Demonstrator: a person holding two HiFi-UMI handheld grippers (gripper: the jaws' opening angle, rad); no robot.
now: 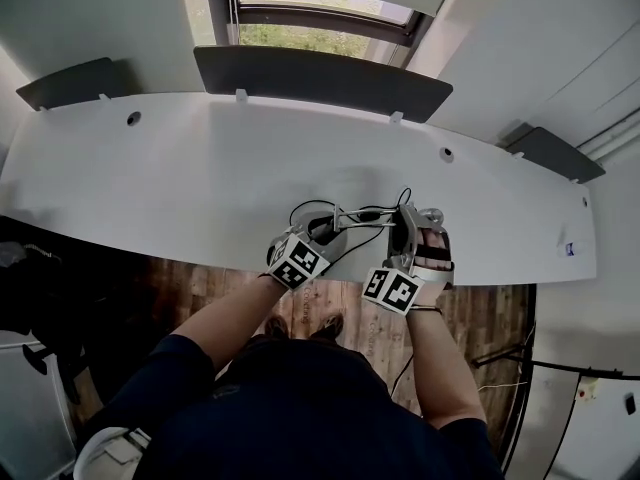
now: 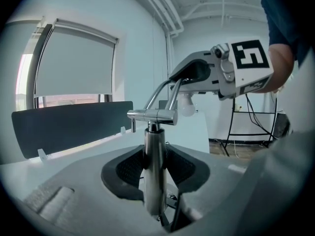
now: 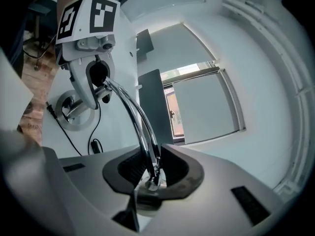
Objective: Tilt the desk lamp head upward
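Note:
A chrome desk lamp [image 1: 352, 220] stands near the front edge of the white desk [image 1: 200, 168]. Its upright post [image 2: 154, 151] sits between the dark pads of my left gripper [image 2: 155, 168], which is shut on it. The twin-rod arm [image 3: 129, 109] climbs from the post to the lamp head. My right gripper [image 3: 152, 173] is shut on that head end, where the rods meet their joint. In the left gripper view the right gripper [image 2: 197, 73] hangs above the post with the white bulb [image 2: 187, 105] showing just under it. The round base [image 3: 74, 113] rests on the desk.
The lamp's black cable [image 3: 74, 132] with an inline switch [image 3: 93, 145] trails over the desk. Dark divider panels [image 1: 320, 78] line the desk's far edge below a window [image 1: 320, 13]. A black stand with cables [image 2: 253, 127] is on the wooden floor at the right.

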